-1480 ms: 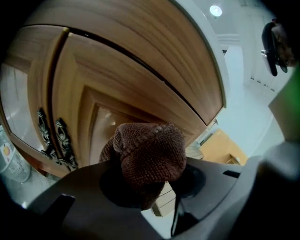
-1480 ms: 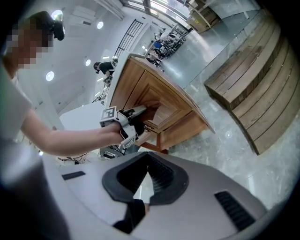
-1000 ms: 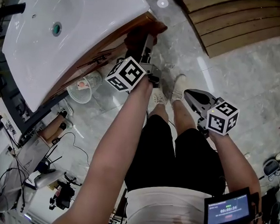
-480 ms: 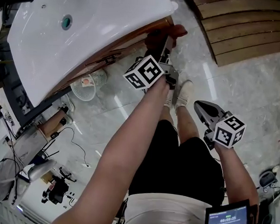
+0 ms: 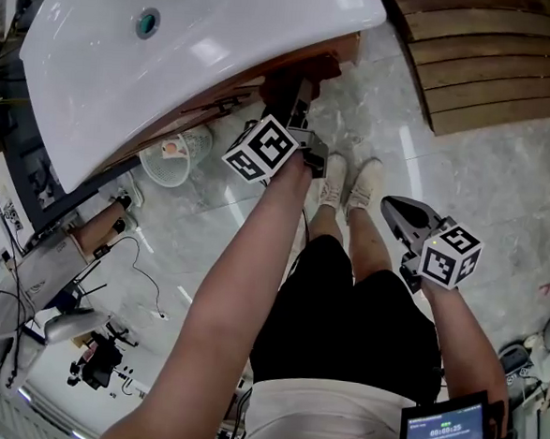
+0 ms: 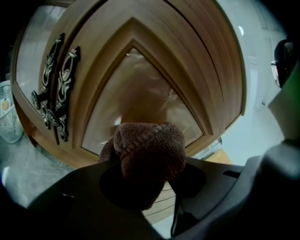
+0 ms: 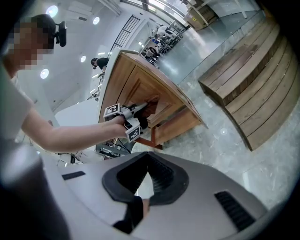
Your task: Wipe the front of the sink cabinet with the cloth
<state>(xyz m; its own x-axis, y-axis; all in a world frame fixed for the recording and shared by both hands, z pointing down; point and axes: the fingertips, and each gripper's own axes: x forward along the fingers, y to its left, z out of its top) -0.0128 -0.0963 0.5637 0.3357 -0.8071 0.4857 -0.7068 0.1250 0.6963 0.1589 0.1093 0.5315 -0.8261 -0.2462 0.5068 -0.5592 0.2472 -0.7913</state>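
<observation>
Wiping step is in hand. Left gripper [image 6: 150, 164] is clamped on the brown cloth [image 6: 150, 145], which is bunched at the jaw tips. It sits right at the sink cabinet [image 6: 154, 56] front, on the panel right of the door handles [image 6: 54, 86]; contact looks likely. Right gripper [image 7: 148, 164] has its jaws together and empty, well apart from the cabinet. The next move calls for dragging the cloth across the panel and frame with steady pressure.

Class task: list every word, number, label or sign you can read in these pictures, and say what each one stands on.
No text reads clearly.
Small screen at the person's waist: rows of digits like a timer, too small to read.
Left marker cube and right marker cube: square patterns only, no letters.
</observation>
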